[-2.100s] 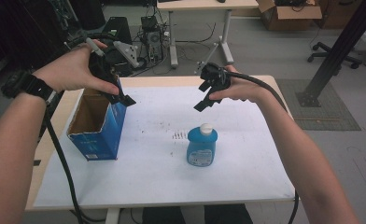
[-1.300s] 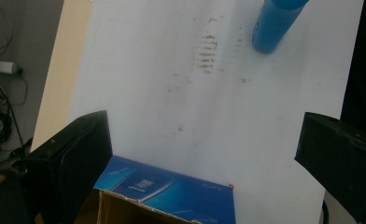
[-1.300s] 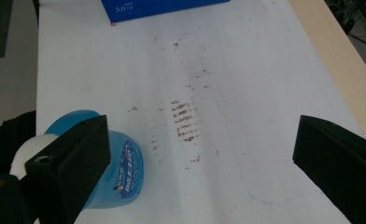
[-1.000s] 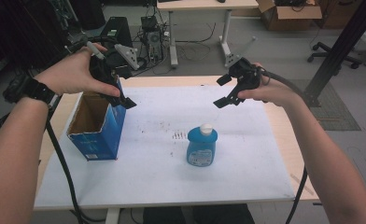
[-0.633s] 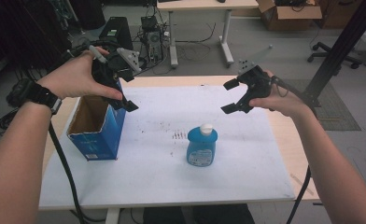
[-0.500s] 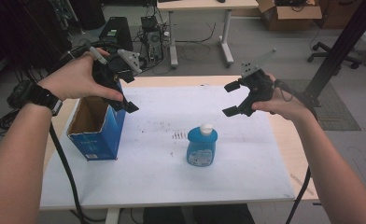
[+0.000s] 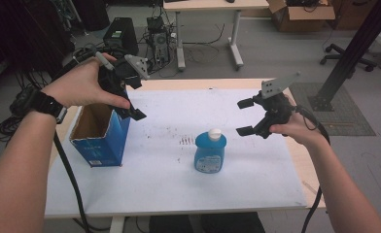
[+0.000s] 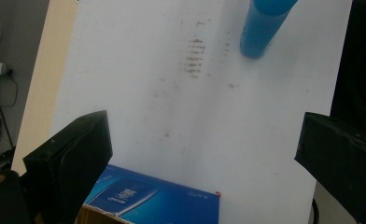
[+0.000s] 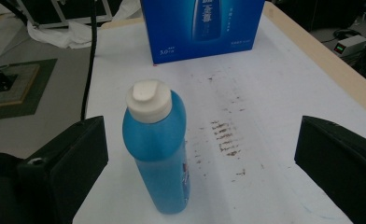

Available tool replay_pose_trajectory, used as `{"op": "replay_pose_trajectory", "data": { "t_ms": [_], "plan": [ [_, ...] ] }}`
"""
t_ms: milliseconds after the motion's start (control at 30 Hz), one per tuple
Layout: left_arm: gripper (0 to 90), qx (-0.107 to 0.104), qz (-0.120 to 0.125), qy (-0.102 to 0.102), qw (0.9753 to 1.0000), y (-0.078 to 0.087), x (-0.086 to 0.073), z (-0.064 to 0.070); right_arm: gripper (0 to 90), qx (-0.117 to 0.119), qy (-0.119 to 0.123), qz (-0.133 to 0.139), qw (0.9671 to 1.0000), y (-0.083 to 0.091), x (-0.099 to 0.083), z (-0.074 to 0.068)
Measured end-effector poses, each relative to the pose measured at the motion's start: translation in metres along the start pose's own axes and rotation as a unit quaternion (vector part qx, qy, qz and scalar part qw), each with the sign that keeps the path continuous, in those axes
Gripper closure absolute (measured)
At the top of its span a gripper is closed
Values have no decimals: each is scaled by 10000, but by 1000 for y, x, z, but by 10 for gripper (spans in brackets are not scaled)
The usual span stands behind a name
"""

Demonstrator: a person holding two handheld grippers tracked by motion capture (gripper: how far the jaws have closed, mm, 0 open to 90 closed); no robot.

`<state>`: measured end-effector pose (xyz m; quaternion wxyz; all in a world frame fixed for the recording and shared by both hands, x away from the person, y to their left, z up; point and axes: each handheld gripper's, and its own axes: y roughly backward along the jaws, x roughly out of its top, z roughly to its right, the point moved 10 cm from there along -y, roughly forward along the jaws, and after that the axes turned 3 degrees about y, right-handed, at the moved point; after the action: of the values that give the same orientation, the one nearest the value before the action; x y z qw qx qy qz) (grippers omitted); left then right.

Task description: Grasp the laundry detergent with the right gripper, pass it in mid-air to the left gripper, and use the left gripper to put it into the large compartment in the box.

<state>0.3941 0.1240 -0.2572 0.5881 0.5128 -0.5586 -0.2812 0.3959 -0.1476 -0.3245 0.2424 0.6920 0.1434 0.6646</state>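
Near the middle of the white-covered table stands the upright blue plastic bottle with a white cap, untouched. Right of that bottle, the right gripper hangs with jaws wide apart, holding nothing. Left of the bottle, the left gripper (jaws likewise spread, empty) hovers over the open blue cardboard box. Judged progress: grasp not yet made; pickup and any placing remain.

In the high view the bottle stood upright at the centre of the frame on the table. The open box stood well to its left, at centre left. The left gripper hung over the box's upper right corner; the right gripper was held just right of and above the bottle.
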Motion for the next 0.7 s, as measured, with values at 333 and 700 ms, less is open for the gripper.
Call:
{"op": "replay_pose_trajectory", "data": {
  "t_ms": [333, 700],
  "plan": [
    [41, -29, -40, -16, 10000, -4, 1, 3, 24, 92, -171, 206, 9996, -14, -24, -9],
    [41, -49, -59, -36, 10000, -8, 3, 4, 24, 210, -211, 258, 9992, -39, -44, -20]
  ]
}}
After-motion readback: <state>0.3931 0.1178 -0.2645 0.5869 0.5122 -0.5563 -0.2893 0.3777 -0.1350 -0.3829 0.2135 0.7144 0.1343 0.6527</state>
